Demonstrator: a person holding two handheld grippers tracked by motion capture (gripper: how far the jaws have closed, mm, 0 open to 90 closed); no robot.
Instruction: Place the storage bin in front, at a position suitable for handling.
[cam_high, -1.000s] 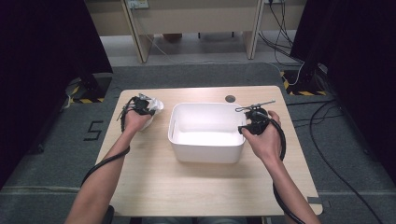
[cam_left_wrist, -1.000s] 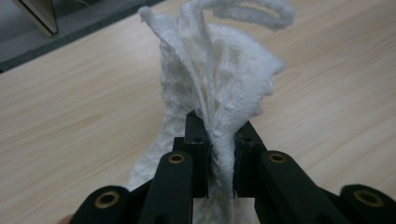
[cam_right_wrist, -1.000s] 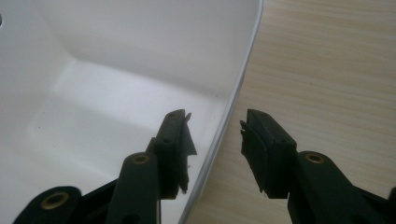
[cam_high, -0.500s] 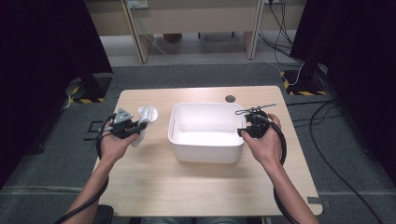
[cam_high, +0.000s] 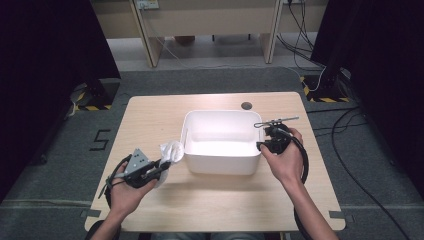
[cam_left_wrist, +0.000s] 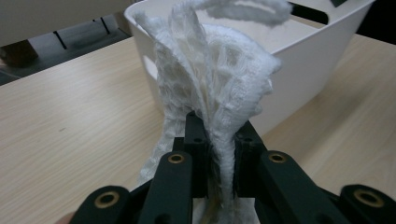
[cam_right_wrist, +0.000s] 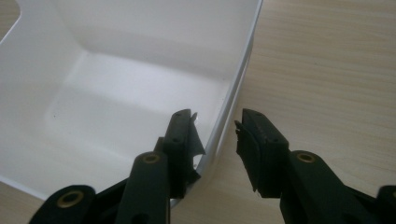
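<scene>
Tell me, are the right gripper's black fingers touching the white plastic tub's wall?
Cannot tell. In the right gripper view the fingers straddle the white plastic tub's wall; the outer stands clear, the inner sits too close to judge.

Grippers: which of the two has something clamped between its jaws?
The left gripper: its jaws are shut on a white cloth. The right gripper straddles the tub wall, its jaws just closing but one still apart from it.

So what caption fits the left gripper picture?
Left gripper pinching a fluffy white knitted cloth beside the white plastic tub.
</scene>
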